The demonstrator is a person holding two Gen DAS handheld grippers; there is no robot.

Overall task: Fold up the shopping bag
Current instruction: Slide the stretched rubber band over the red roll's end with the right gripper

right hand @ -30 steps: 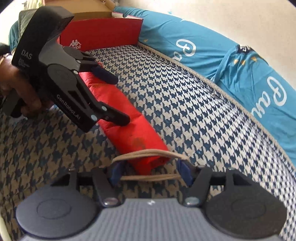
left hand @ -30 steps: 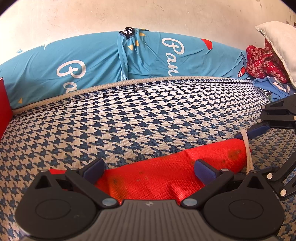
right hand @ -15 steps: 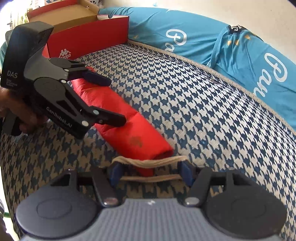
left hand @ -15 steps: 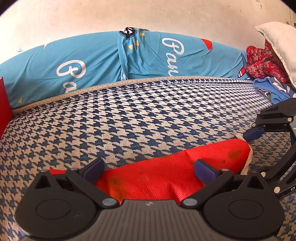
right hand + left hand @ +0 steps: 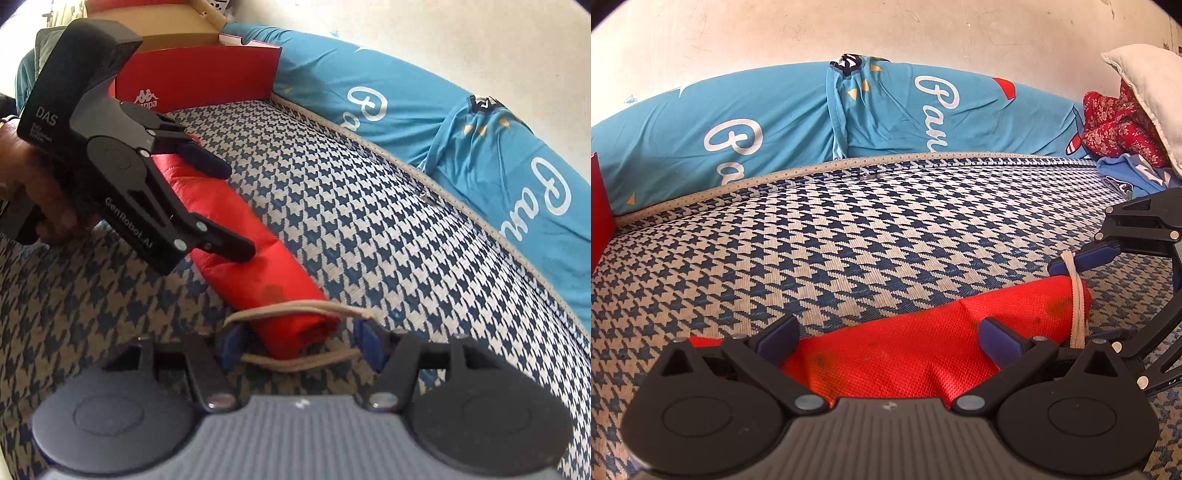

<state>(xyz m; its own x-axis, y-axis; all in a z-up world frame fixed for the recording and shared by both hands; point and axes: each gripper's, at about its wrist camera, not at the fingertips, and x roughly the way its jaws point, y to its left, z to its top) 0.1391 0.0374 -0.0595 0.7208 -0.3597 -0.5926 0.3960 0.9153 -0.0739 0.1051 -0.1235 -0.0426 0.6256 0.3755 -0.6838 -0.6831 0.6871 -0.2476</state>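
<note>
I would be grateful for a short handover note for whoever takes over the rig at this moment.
Left gripper: jaws spread above and below the rolled red bag mid-length; contact unclear.
Right gripper: jaws apart, stretching a beige elastic band around the roll's near end.
The roll lies on the houndstooth mattress.
Done: bag rolled, band begun over the end.
Left: seat the band, free the fingers.

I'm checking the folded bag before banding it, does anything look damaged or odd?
Dark smudges mark the red bag near the end where the rubber band is going on. The band is stretched over the right gripper's fingers. No tears show.
</note>
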